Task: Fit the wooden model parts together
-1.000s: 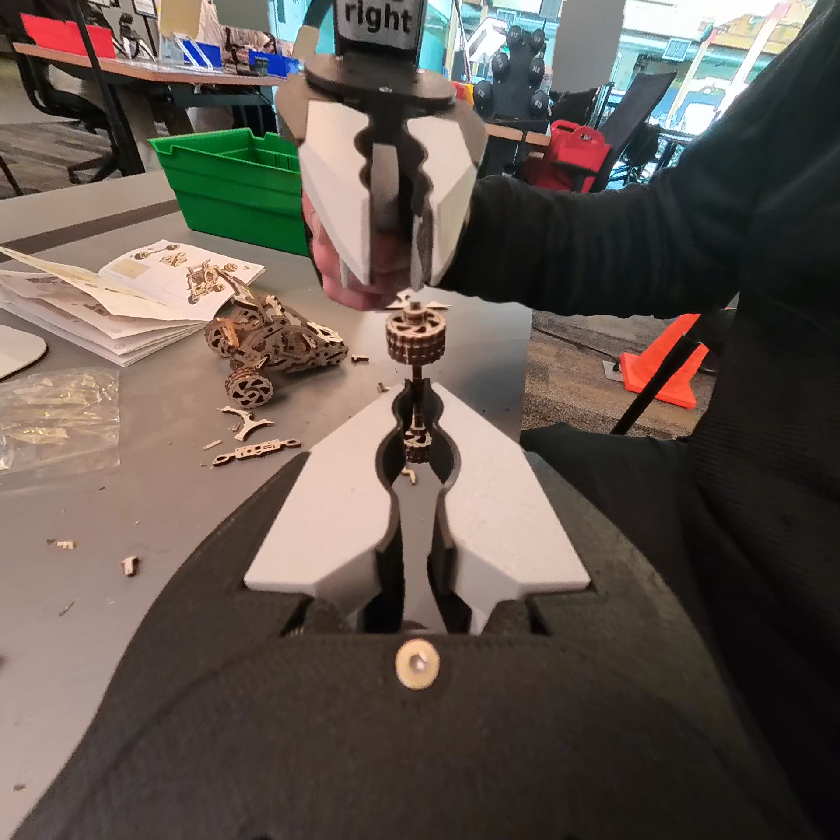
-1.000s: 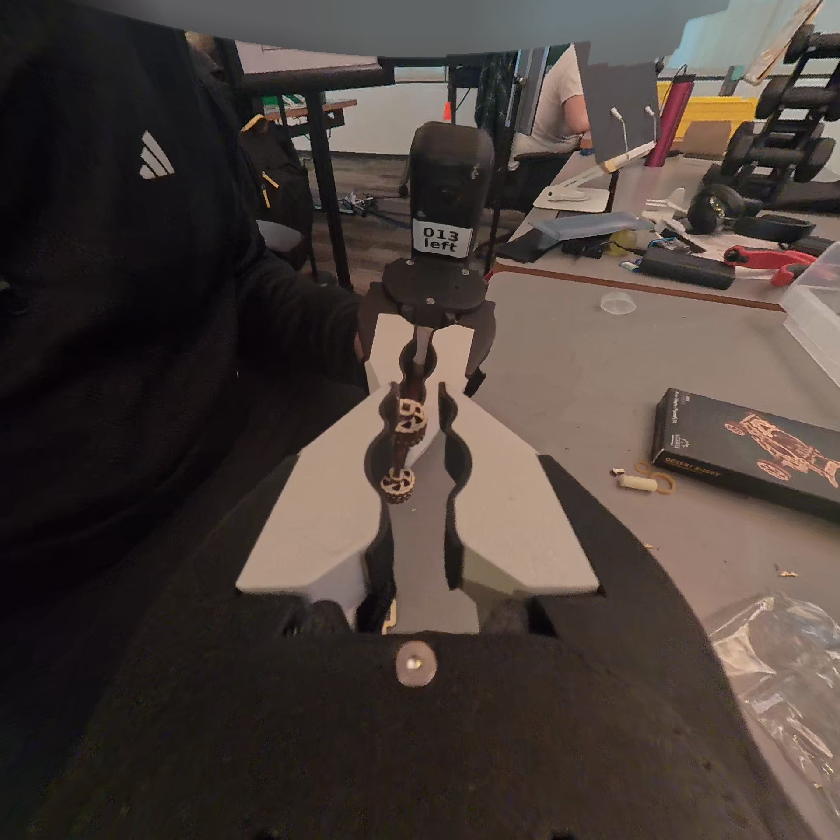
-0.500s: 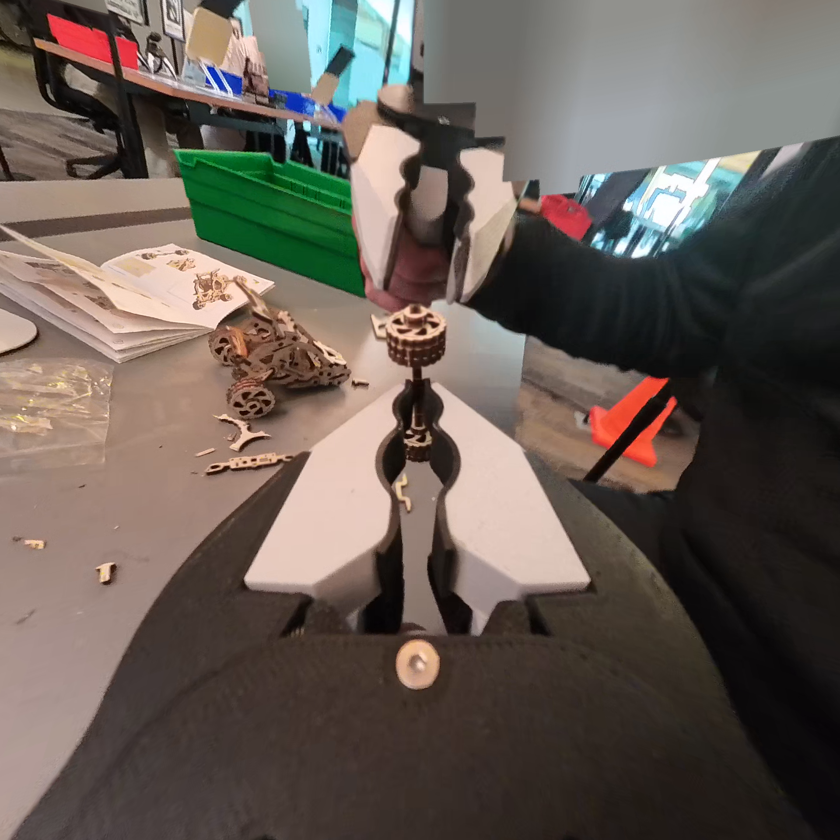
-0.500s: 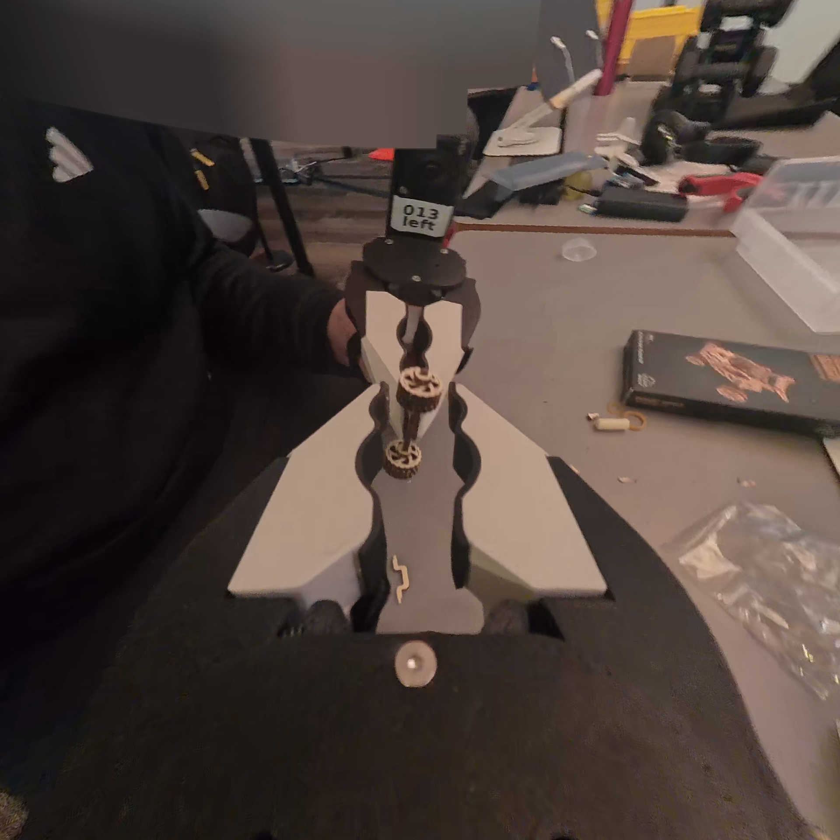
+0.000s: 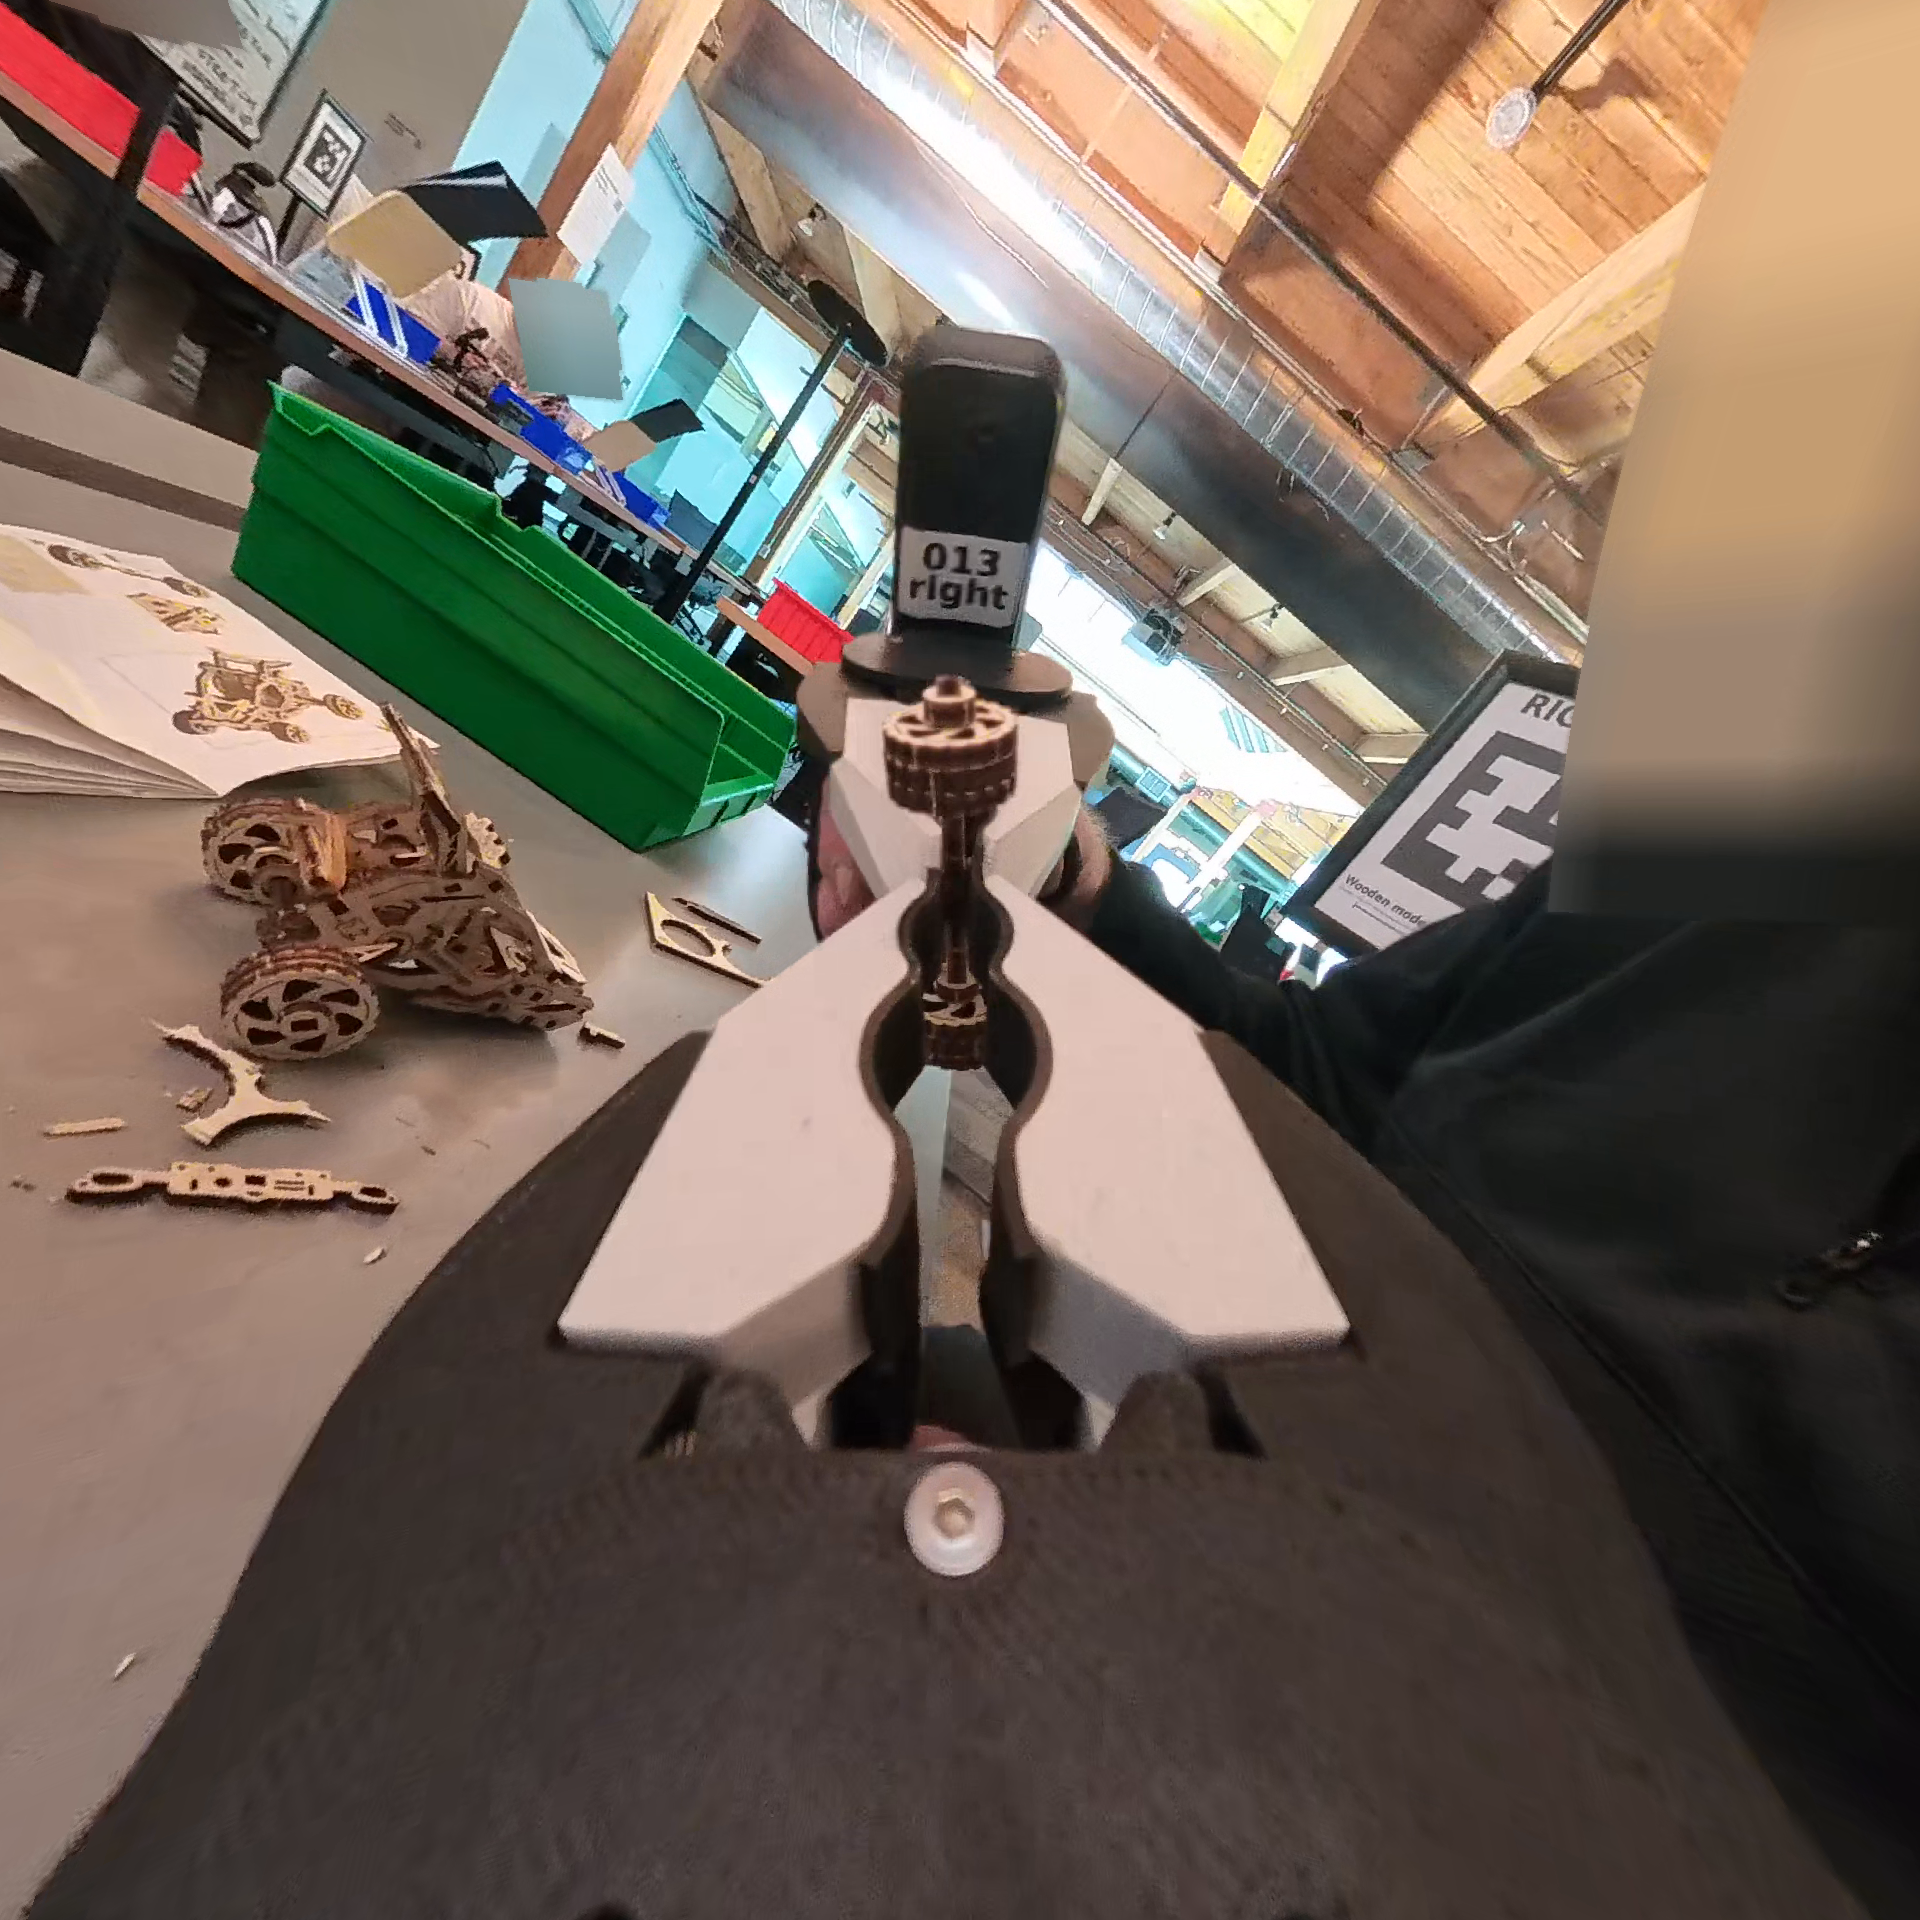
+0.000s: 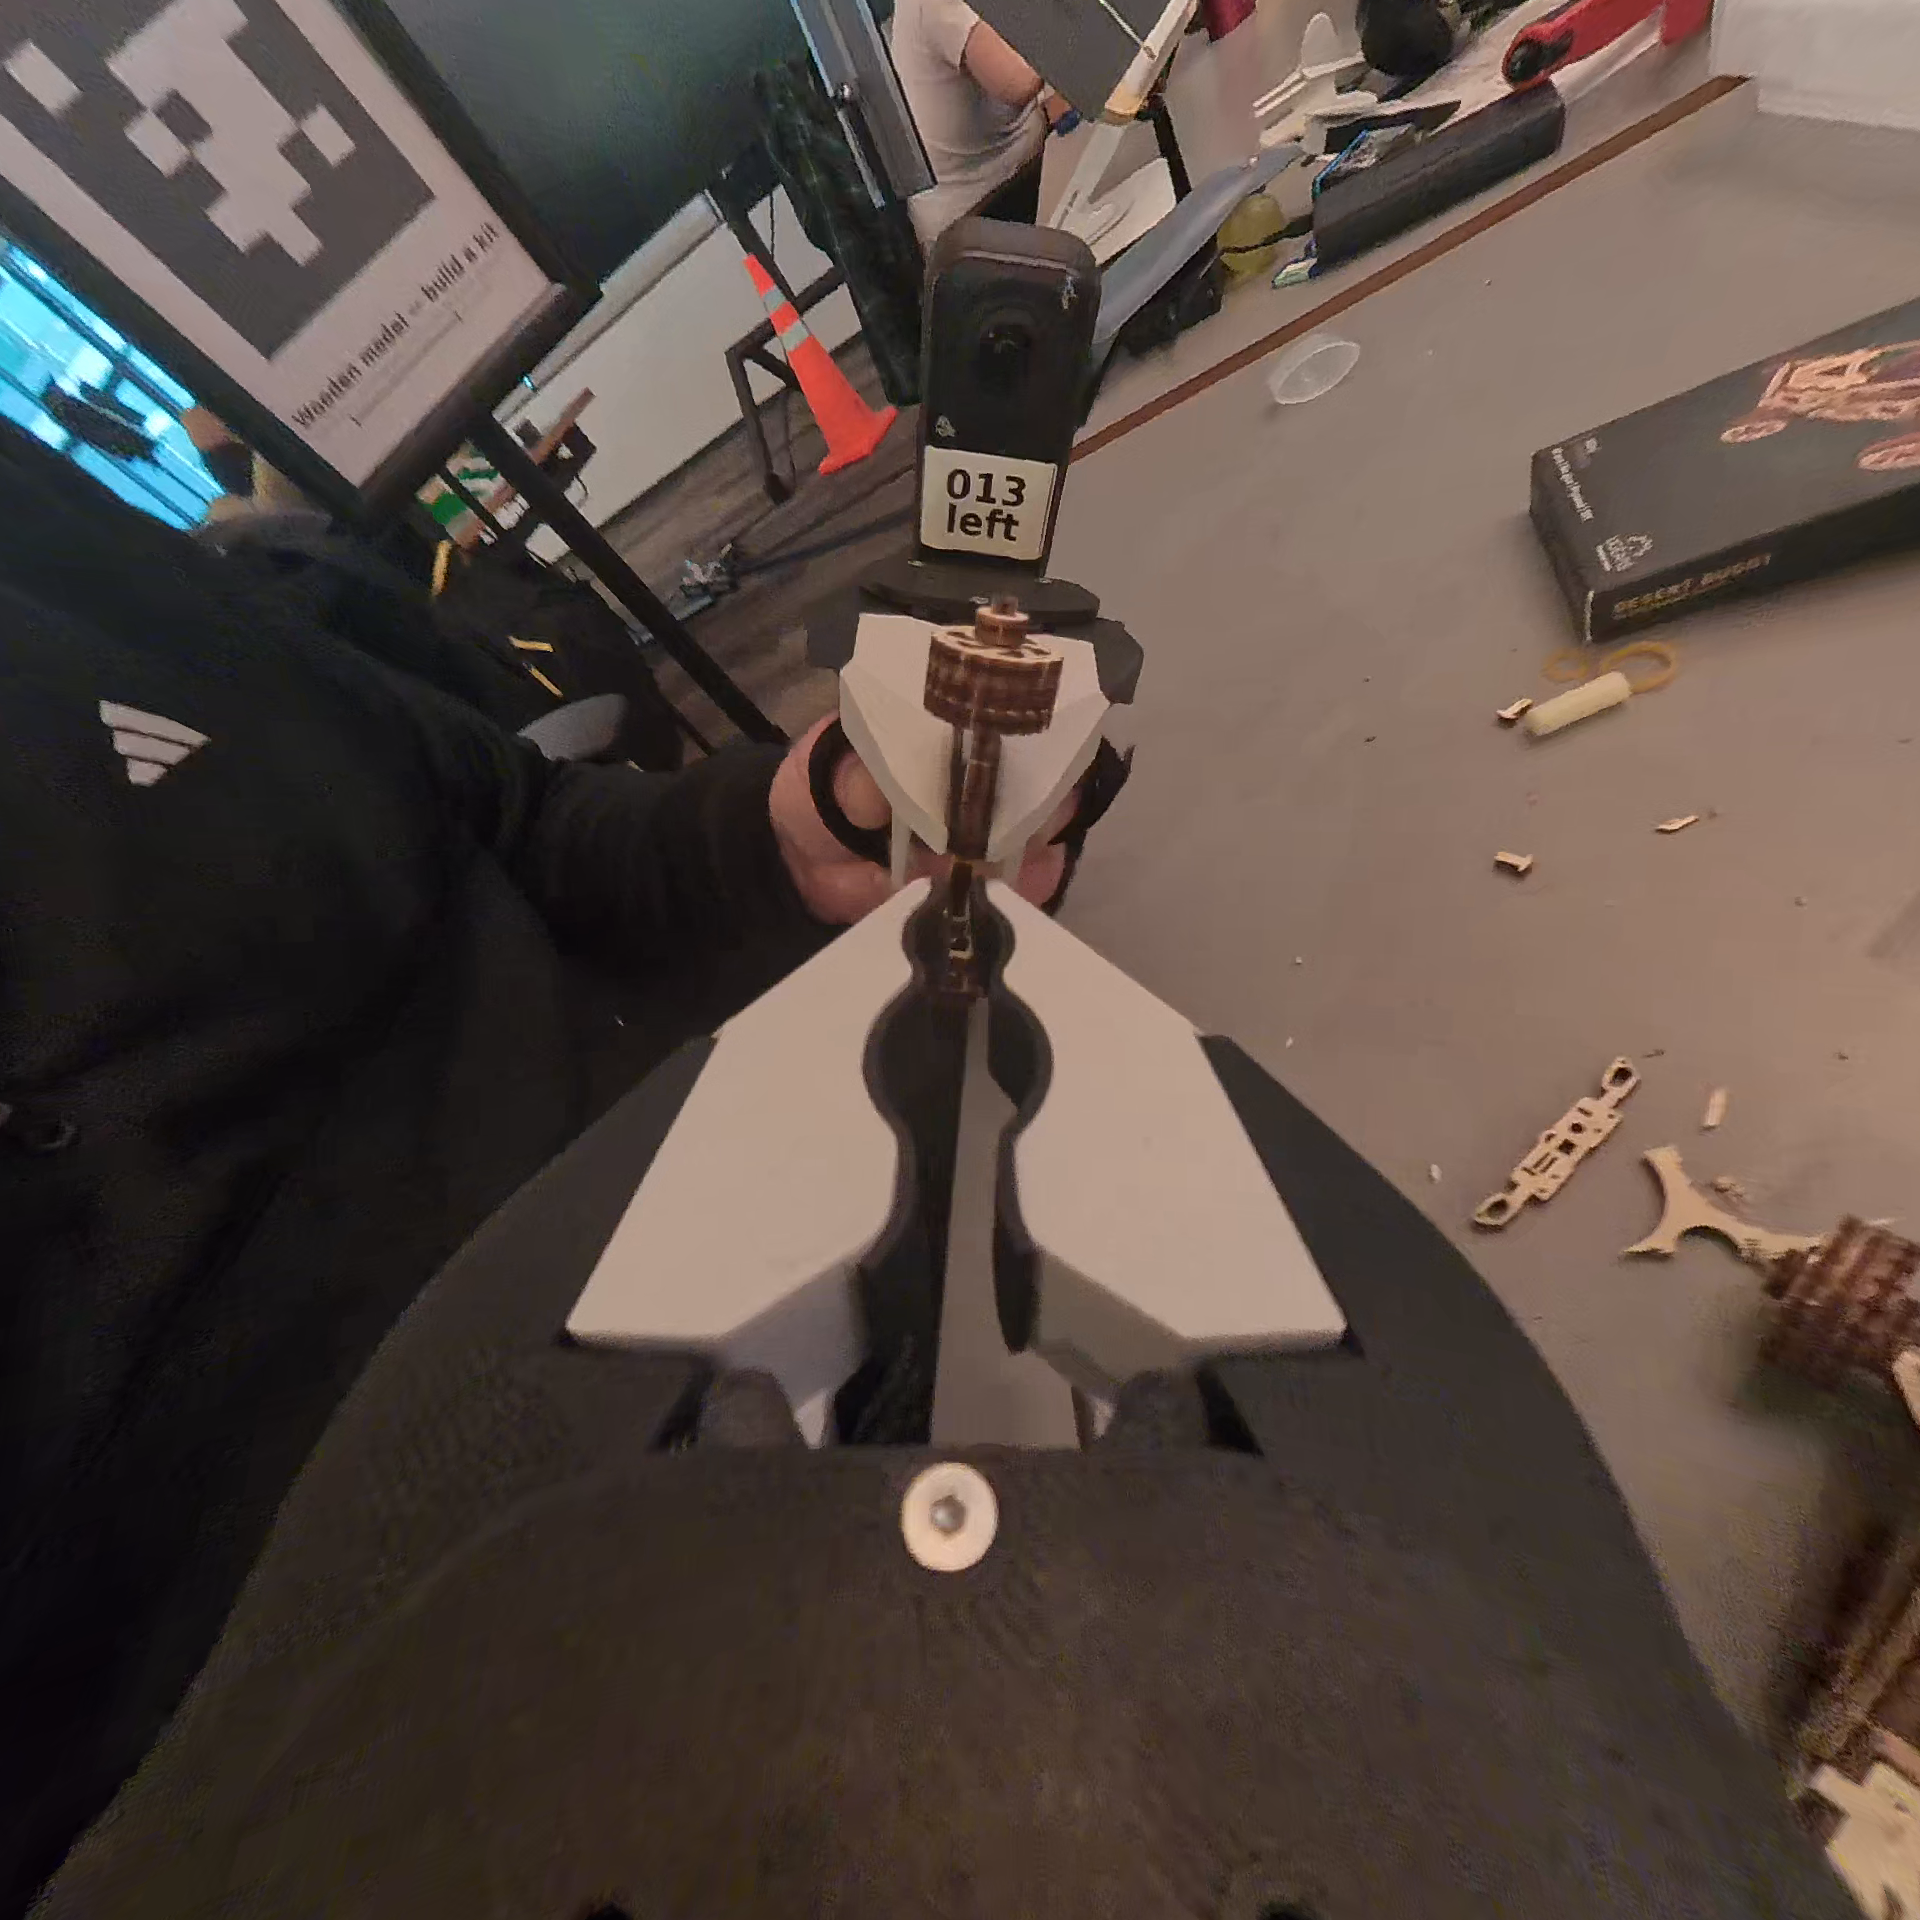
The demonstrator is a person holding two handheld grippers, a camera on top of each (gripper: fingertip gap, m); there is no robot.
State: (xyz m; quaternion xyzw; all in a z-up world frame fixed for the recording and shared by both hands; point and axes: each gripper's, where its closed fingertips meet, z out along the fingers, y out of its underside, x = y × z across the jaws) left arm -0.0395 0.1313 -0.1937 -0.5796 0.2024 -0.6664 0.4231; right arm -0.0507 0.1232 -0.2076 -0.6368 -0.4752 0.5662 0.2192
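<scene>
A wooden axle (image 5: 951,862) has a toothed wheel (image 5: 948,764) at its top end and a smaller wheel (image 5: 956,1023) lower down, seen through the hollow between my left fingers. My left gripper (image 5: 951,896) is shut on the axle between the two wheels. My right gripper (image 6: 961,896) faces it tip to tip and is shut on the same axle (image 6: 971,790), below the top wheel (image 6: 992,681). Each gripper also shows in the other's view: the right (image 5: 951,873), the left (image 6: 961,847). The part-built wooden buggy (image 5: 384,935) lies on the grey table (image 5: 156,1351).
An open instruction booklet (image 5: 135,665) and a green bin (image 5: 499,623) are on the table's far left. Loose wooden pieces (image 5: 234,1184) lie near the buggy. A dark kit box (image 6: 1745,488) and a small white roll (image 6: 1579,717) lie farther off. A person's dark sleeve fills one side. Only a small space, under 4 cm, lies between the two pairs of fingers.
My right gripper was open and apart from the axle; it has closed on it, tip to tip with the left. Both grippers have tilted upward.
</scene>
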